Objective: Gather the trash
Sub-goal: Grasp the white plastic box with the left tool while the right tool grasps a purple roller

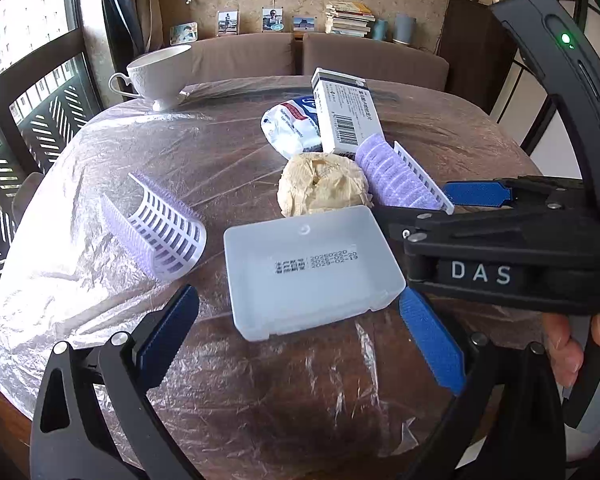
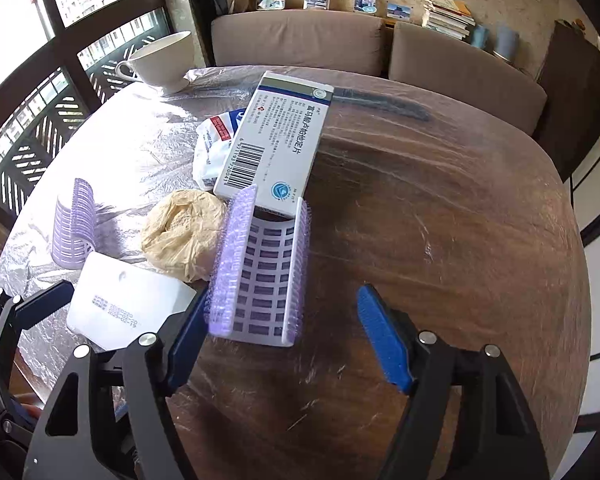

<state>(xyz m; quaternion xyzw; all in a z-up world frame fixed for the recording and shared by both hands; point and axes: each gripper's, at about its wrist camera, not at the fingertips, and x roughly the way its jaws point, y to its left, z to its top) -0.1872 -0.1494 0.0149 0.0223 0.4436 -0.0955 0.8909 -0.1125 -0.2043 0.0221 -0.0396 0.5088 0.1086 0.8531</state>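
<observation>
On the plastic-covered round table (image 1: 260, 380) lie a white plastic tray (image 1: 308, 272), a crumpled beige paper ball (image 1: 320, 184), a white wrapper (image 1: 288, 128), a medicine box (image 1: 344, 112) and two purple hair rollers (image 1: 156, 228) (image 1: 400, 176). My left gripper (image 1: 300, 336) is open, its blue pads either side of the near edge of the tray. My right gripper (image 2: 284, 336) is open around the near end of the right roller (image 2: 260, 268), its left pad touching it. The right gripper also shows in the left wrist view (image 1: 452, 216).
A white teacup (image 1: 160, 72) stands at the table's far left edge. Brown sofa backs (image 2: 300, 40) stand behind the table, with photos and a stack of books (image 1: 350, 20) on the ledge. Windows are on the left. Bare table (image 2: 440, 240) lies to the right.
</observation>
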